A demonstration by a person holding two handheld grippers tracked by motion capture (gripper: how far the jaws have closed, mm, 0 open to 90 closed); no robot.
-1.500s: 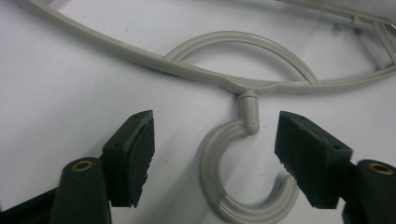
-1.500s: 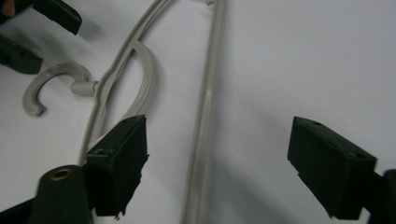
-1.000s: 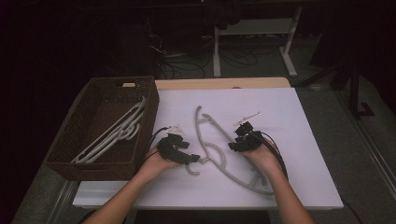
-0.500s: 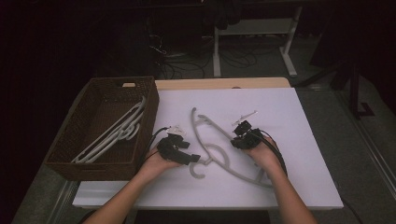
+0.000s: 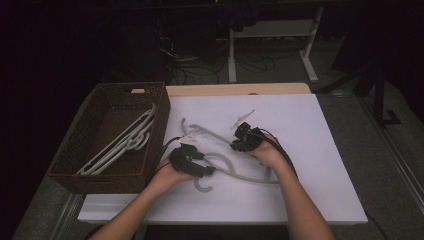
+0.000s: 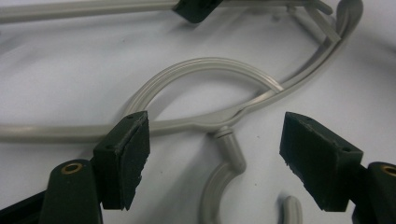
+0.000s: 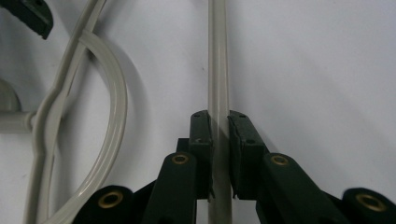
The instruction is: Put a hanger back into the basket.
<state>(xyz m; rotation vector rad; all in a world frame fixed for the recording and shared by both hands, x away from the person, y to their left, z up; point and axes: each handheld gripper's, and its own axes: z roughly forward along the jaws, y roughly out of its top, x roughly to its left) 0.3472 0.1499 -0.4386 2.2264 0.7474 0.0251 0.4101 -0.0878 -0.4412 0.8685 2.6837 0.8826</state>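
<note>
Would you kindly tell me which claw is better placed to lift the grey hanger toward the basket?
Probably the right claw: it is shut on the hanger's straight bar, while the left claw is open, gripping nothing.

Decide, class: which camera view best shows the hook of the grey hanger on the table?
The left gripper view: the hook curves down between its open claw's jaws. In the high view the hook is small; the right gripper view shows a sliver.

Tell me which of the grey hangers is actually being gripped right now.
The hanger on the white table, not those in the basket: the right gripper has its jaws clamped on its straight bar.
</note>
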